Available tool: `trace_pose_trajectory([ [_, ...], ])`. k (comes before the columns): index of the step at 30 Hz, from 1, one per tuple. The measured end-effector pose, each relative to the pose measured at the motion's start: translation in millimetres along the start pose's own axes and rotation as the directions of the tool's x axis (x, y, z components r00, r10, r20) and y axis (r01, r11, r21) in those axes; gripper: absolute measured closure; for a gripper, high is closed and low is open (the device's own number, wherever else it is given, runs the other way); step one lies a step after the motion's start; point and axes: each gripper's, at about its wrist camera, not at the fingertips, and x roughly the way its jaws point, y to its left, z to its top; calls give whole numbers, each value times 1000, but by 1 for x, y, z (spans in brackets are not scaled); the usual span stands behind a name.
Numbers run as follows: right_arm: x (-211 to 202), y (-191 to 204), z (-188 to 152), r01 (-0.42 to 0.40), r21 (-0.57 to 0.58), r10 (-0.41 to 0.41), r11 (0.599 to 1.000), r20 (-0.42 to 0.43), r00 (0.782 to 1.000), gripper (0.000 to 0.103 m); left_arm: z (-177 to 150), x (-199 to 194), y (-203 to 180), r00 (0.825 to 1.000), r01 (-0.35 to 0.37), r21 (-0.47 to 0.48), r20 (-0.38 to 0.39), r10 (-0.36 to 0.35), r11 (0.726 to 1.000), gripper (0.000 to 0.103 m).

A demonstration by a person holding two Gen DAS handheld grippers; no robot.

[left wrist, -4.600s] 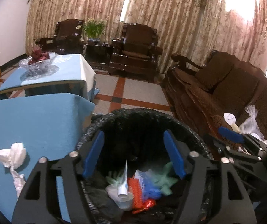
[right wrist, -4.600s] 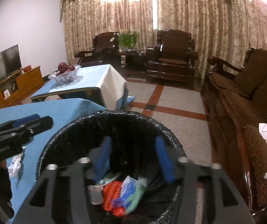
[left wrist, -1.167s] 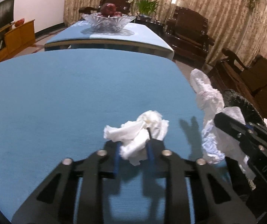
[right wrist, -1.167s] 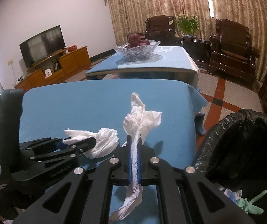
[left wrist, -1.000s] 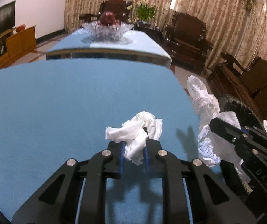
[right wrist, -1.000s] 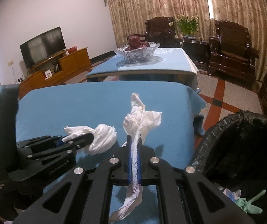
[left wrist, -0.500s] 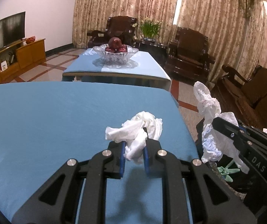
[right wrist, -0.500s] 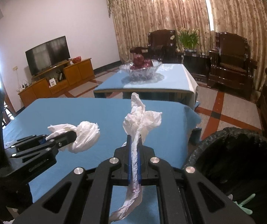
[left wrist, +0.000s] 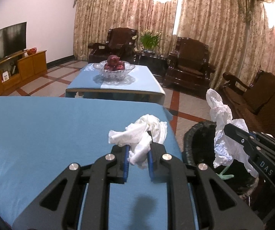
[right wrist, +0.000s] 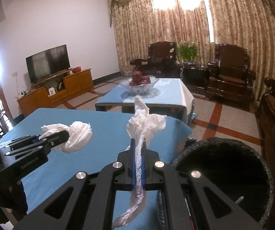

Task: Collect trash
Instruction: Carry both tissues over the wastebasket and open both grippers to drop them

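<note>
Worktop [left wrist: 41,134], blue cloth: fills 9 o'clock half of the L wrist view. I see no more trash on the part in frame.

Bin [right wrist: 223,172], black-lined: floor-standing, just off the worktop's 3 o'clock edge; in the R wrist view its mouth sits at 4 o'clock of my R claw. Some trash is visible inside, incl. a green item [left wrist: 224,173].

L claw [left wrist: 137,163]: closed on crumpled tissue [left wrist: 143,140], wad bulging above and fwd of the pads, lifted clear of the cloth. Same claw shows at 9 o'clock in the R wrist view [right wrist: 60,136].

R claw [right wrist: 138,164]: clamped tight on twisted tissue [right wrist: 143,126], one end standing up at 12 o'clock, a tail hanging at 6 o'clock. From the L wrist view [left wrist: 231,134] it looks to be over the bin's near rim already.

Step in hand (my reading): carry both tissues to the bin and drop. To do it well:
a) R first; get the hanging tail fully inside the rim before I open, else it may drape over the liner.
b) L needs to travel toward 3 o'clock, past the worktop edge, w/o crossing the R claw.
c) Open wide; soft paper may cling to pads, so a small shake may help.
</note>
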Motion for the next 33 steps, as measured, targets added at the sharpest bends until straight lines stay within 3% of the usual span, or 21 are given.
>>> trace_pose_trajectory([
  [7,-28,-23,-1,46,-2,-46,999,21,999,98,2,-10,-40,998,65,35,5,-65,997,89],
  [15,-55,-69,-9,137,34,-138,990,26,990,98,-4,4,-93,988,156,82,-21,-155,984,89],
  [25,-65,-122,-18,233,76,-234,970,7,972,98,-14,34,-146,969,245,132,-58,-240,960,89],
  [33,-50,-157,-36,260,99,-257,960,-44,965,98,-27,80,-180,951,300,146,-120,-284,943,89],
])
